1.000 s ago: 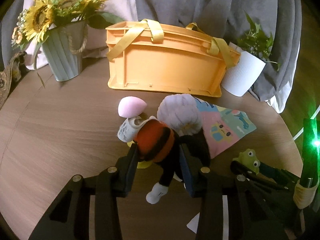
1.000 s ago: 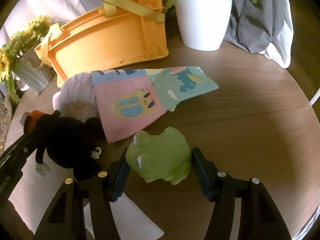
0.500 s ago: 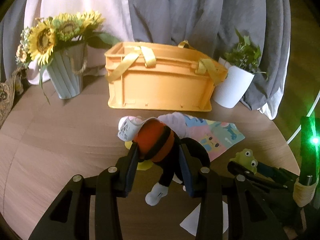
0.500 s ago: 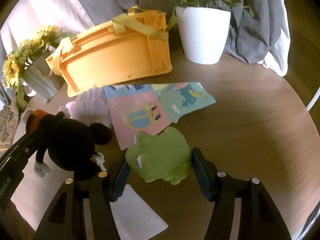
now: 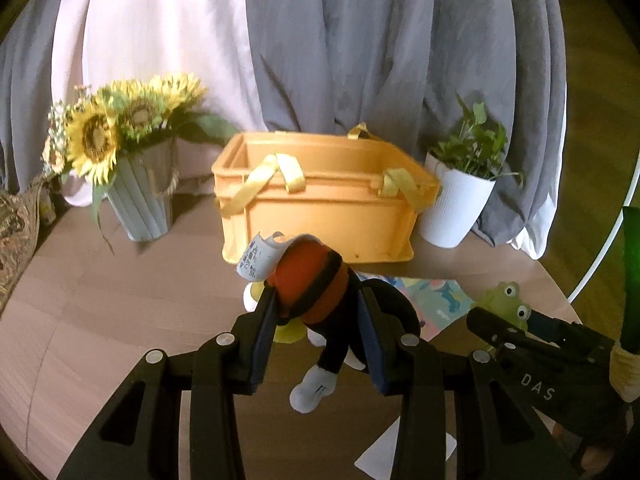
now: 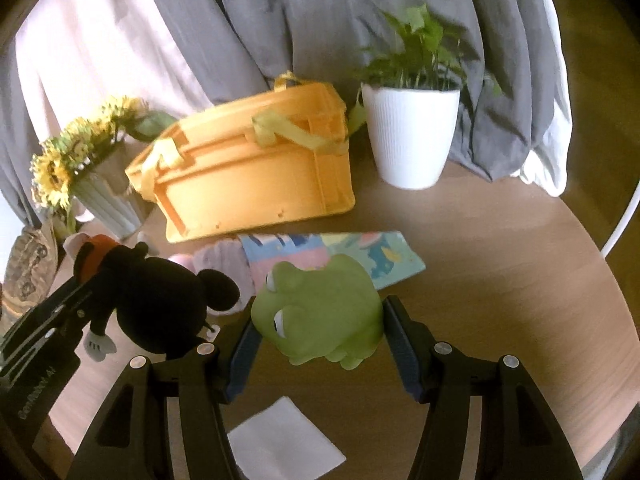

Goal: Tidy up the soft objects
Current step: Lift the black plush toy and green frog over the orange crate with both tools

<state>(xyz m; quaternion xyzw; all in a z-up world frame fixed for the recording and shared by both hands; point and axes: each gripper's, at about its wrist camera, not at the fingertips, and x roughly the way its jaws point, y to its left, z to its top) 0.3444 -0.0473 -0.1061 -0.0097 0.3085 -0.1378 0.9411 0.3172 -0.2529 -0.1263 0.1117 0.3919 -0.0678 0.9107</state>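
Observation:
My left gripper is shut on a black mouse plush with red shorts and holds it above the round wooden table; the plush also shows in the right wrist view. My right gripper is shut on a green frog toy, also lifted; the frog shows at the right of the left wrist view. An orange crate with yellow handles stands beyond both, open at the top. A patterned cloth and a lilac plush lie on the table before the crate.
A sunflower vase stands left of the crate and a white potted plant right of it. Grey and white curtains hang behind. A white paper sheet lies near the table's front edge.
Both grippers have risen and tilted up with their toys held; the crate's open top has come into view and the table items sit lower in the frames.

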